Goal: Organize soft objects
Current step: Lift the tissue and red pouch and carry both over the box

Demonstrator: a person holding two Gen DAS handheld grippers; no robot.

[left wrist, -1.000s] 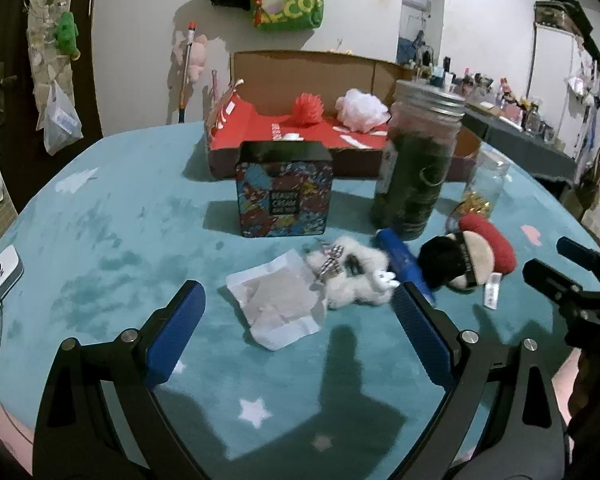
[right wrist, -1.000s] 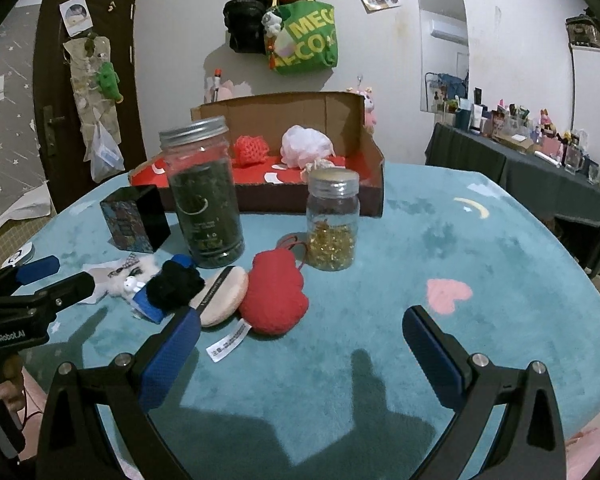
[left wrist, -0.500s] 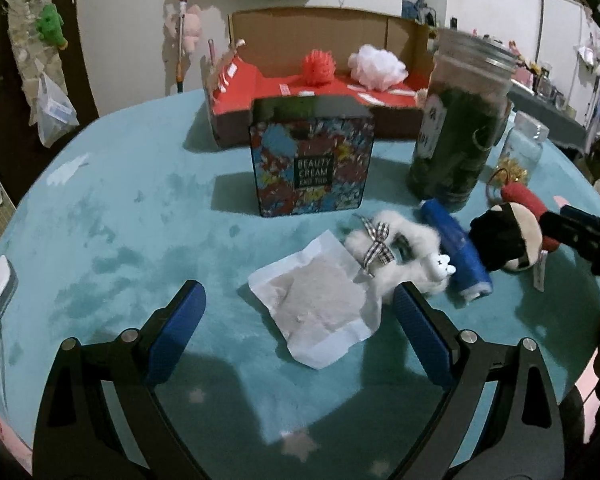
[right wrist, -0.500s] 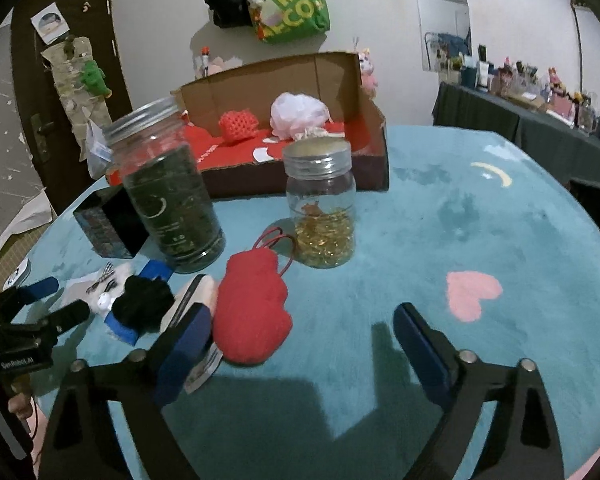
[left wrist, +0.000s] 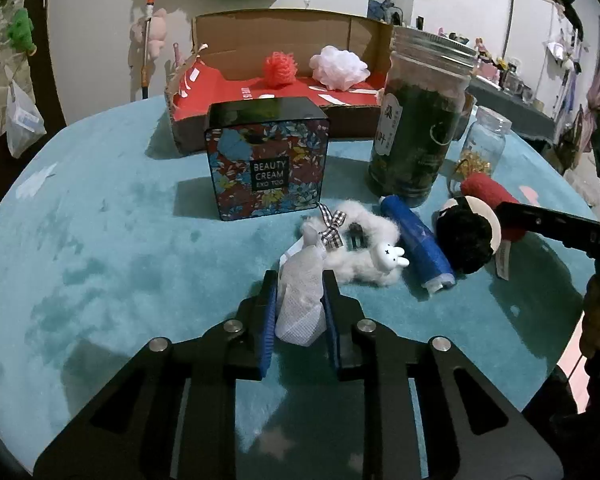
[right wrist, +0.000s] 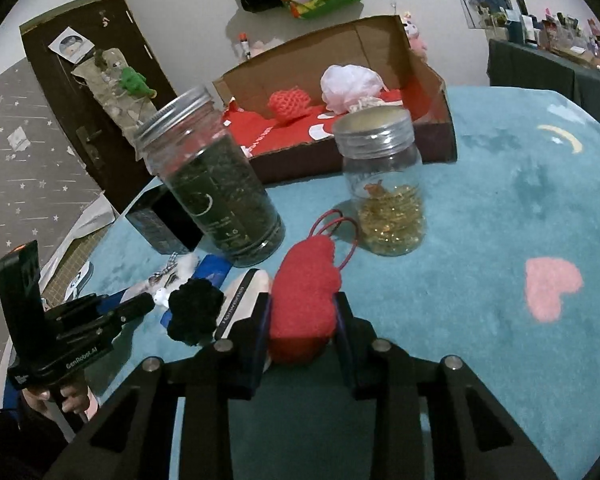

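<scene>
Left wrist view: the left gripper (left wrist: 300,304) is clamped on a white mesh pouch (left wrist: 302,292) just off the teal surface (left wrist: 100,240) — light, limp, best pinched mid-body. Behind it, a tin (left wrist: 267,158) reads "BEAUTY CREAM".

Right wrist view: the right gripper (right wrist: 302,322), jaws closing, squeezes a red plush heart (right wrist: 306,292) — squashy, light, unbreakable. The other tool reads "GenRobot.AI".

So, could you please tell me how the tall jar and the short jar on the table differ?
The tall jar is packed almost to its lid with dark green leaves; the short jar holds only a shallow layer of golden bits at its bottom. The tall jar bears printed markings, whereas the short jar's glass looks plain. The tall jar stands beside the patterned tin, the short jar by the red plush. Both are upright, clear, with silver screw lids.
</scene>
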